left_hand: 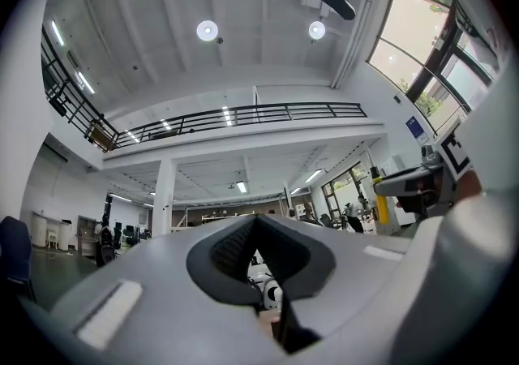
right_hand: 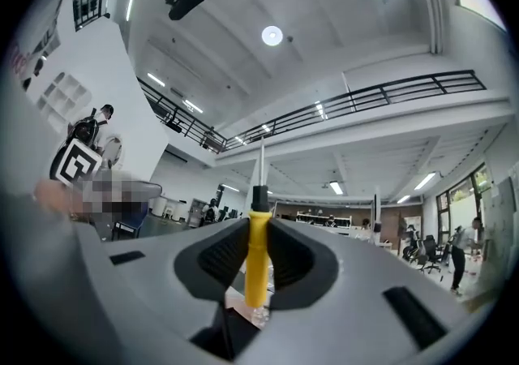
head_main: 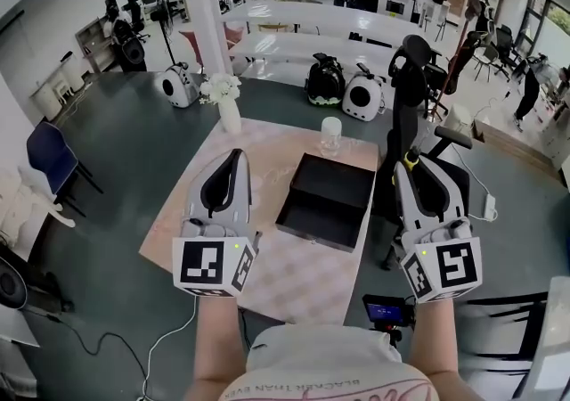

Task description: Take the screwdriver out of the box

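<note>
Saw screwdriver (right_hand: 257, 262) gripped in right gripper (right_hand: 258, 229) by its yellow handle, w/ jaws closed most of the way & a pad pressed on each side of it. Noted handle upright btwn pads, w/ black collar & thin metal shaft pointed up past them toward ceiling. In head view, made out same tool only as a small yellow-&-black nub at that gripper's tip. Located it out of box (head_main: 313, 232) & well apart from it, off past right edge of table (head_main: 267, 150), by a black chair (head_main: 411, 78). Found left gripper (head_main: 233, 157) over left part of table, nr its left edge, closed right up. In left gripper view, saw its pads met at tip w/ nothing btwn. Saw both grippers side by side in head view, w/ box btwn them & marker cubes (head_main: 209, 263) nearest camera. Located box at ctr-right of table's pink checked top: black, shallow, open-topped, one long side roughly along right edge. Saw clear jar (head_main: 330, 135) just beyond box's far end, nr far edge. Saw white vase (head_main: 230, 112) w/ white flowers at far left corner. Also caught right gripper w/ its yellow tool at right side of left gripper view.
</note>
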{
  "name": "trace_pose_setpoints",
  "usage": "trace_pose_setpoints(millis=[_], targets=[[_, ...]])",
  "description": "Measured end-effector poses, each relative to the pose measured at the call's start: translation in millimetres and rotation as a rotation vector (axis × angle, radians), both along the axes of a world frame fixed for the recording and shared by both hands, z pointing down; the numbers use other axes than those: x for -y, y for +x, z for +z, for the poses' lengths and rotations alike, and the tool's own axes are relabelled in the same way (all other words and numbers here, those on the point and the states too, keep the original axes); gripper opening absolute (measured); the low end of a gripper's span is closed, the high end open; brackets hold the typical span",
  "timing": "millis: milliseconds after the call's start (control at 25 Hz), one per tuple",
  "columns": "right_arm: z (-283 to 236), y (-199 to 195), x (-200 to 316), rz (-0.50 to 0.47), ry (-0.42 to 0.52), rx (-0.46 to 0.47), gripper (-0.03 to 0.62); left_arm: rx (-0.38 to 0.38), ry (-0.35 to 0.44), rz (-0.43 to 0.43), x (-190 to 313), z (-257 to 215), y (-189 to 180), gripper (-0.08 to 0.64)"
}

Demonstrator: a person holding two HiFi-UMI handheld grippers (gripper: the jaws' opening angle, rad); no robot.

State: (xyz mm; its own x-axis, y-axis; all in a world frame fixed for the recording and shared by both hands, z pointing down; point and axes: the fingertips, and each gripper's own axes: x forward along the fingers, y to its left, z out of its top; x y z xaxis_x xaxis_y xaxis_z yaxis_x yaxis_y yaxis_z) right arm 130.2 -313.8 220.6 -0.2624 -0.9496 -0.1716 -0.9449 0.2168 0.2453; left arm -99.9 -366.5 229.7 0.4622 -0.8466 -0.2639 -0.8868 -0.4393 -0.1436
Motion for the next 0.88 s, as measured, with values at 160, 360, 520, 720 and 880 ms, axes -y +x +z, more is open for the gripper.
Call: trace_pose_setpoints(millis=[160, 360, 520, 720, 880], targets=[[5, 3, 2, 0.003, -0.013, -0.005, 0.081, -0.002, -0.004, -0.003, 2, 0, 2, 0.011], [6, 0, 2, 0.006, -0.013, -0.02, 0.081, -0.004, -0.002, 0.0, 3, -1, 2, 0.011], [6, -3, 1, -0.003, -0.013, -0.03, 0.081, -0.009, 0.0, 0.002, 4, -1, 2, 0.011], [2, -12, -2, -0.027, -0.004, -0.04, 0.081, -0.02, 0.011, 0.004, 2, -7, 2, 0.011], [-1, -16, -3, -0.033, 0.003, -0.048, 0.081, -0.02, 0.021, 0.005, 2, -11, 2, 0.011]])
